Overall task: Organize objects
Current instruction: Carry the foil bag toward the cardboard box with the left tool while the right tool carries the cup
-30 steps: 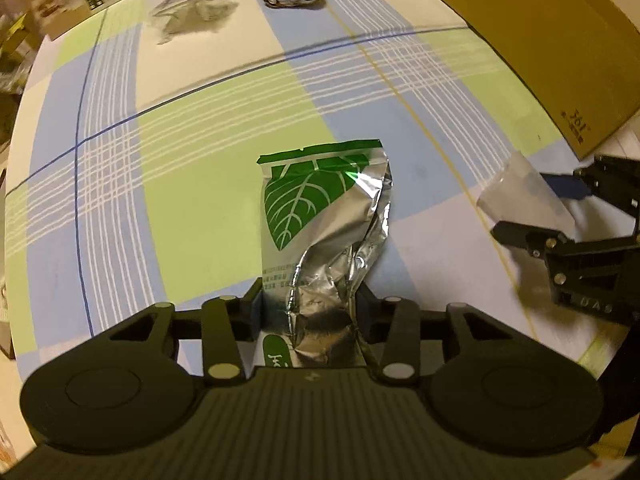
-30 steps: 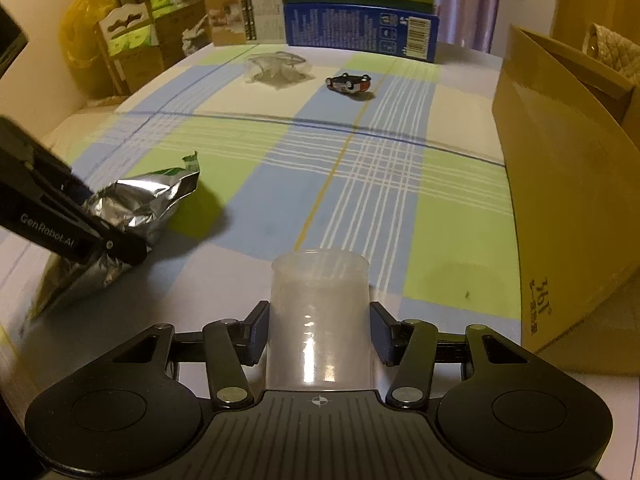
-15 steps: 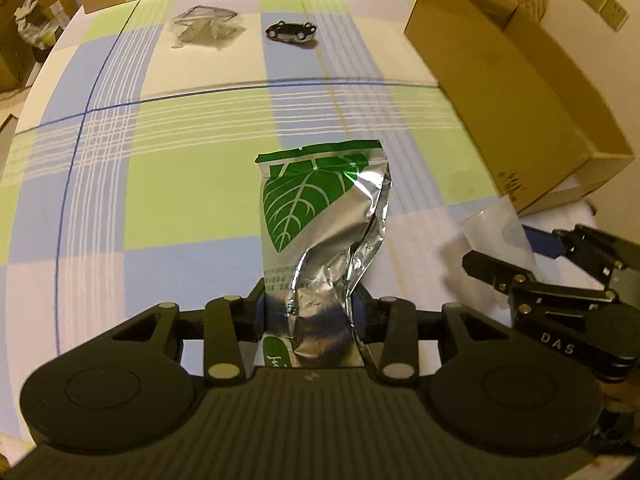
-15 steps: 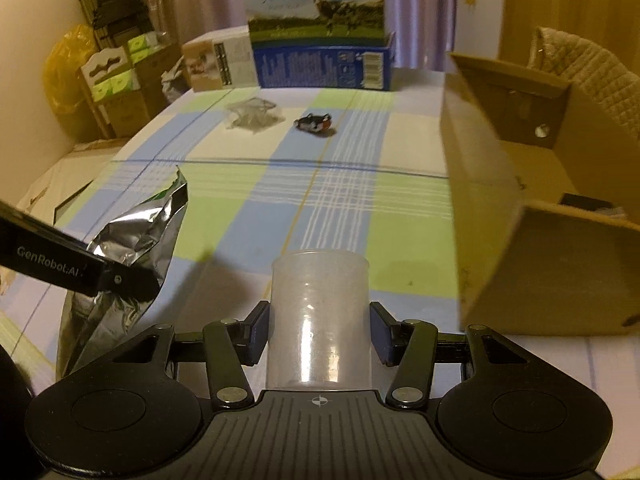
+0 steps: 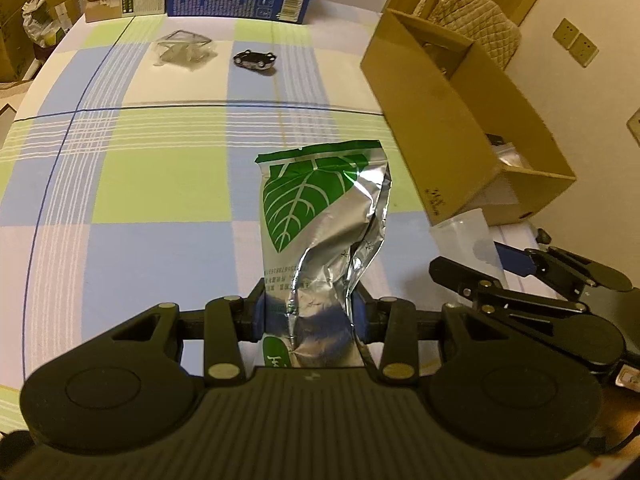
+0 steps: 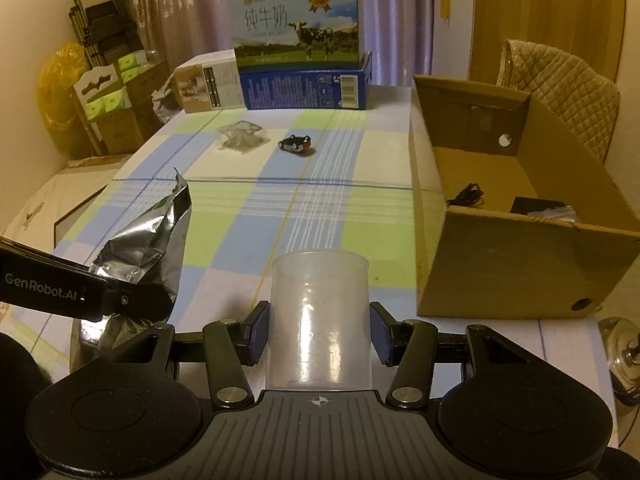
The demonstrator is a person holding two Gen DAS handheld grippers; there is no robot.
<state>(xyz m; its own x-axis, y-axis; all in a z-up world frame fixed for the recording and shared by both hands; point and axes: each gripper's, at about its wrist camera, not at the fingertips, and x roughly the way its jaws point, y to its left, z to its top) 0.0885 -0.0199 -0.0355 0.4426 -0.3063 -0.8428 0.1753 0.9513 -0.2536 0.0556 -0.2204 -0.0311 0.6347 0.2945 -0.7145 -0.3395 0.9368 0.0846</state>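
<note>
Left wrist view
Left claw point(image 5: 310, 312): clamped on the lower end of the foil pouch point(image 5: 320, 220), held above the desk point(image 5: 152, 184).
Pouch: crinkled silver foil, flat with a torn top edge, green leaf print on white.
Right claw point(image 5: 492, 256): black linkage at the right edge, gripping a clear plastic cup point(image 5: 466, 236).
Desk cloth: smooth plaid of blue, green and cream squares with thin white stripes.
Far end: a small black toy car point(image 5: 255, 61) and a crumpled clear wrapper point(image 5: 182, 50), near each other.
Cardboard box point(image 5: 452, 108): open, matte brown, on the right side of the desk.

Right wrist view
Right claw point(image 6: 319, 330): blue pads pressed on the cup point(image 6: 319, 312), a translucent, tapered cylinder, upright.
Pouch point(image 6: 144, 256): at left, pinched by the left claw.
Room: milk cartons point(image 6: 298, 64) stacked at the far edge, curtains behind, a quilted chair back point(image 6: 560, 92) beyond the box point(image 6: 520, 264).
</note>
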